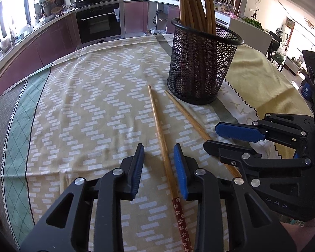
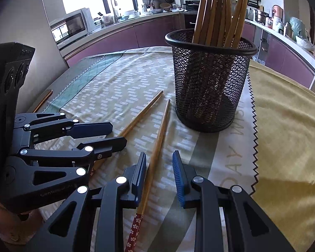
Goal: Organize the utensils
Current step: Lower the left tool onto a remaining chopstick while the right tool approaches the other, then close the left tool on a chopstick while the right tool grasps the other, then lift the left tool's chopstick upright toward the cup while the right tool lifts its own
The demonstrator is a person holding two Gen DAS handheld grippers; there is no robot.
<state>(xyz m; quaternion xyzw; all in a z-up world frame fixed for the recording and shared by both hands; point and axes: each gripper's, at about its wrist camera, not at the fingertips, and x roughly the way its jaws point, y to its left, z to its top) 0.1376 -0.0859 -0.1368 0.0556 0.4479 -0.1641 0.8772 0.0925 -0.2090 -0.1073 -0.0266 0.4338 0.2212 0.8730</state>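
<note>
While both claws hovered low over the counter (image 1: 77, 96), the scene stood thus:

Holder: a black mesh cup (image 1: 201, 67) stood upright on the cloth, holding a bunch of brown wooden chopsticks (image 1: 196, 2) that fanned out above its rim.

Loose pieces: two chopsticks lay flat on the cloth just in front of the cup, neither touching it.

Left chopstick (image 1: 160, 138): long axis ran from the cup back toward the camera, narrow tip toward the cup, red flowered end nearest the lens.

Right chopstick (image 2: 157, 147): lay likewise, tip toward the cup; the pair spread apart toward the near ends.

Left claw (image 1: 158, 163): partly open, its blue pads on either side of the left chopstick and not pressing it.

Right claw (image 2: 158, 172): partly open, straddling the right chopstick (the left pad very close, contact unclear), nothing gripped.

Left wrist view only: an oven front (image 1: 99, 23) behind the counter.

Right wrist view only: a microwave (image 2: 71, 26), and the right chopstick's flowered end, hidden in the other view.
</note>
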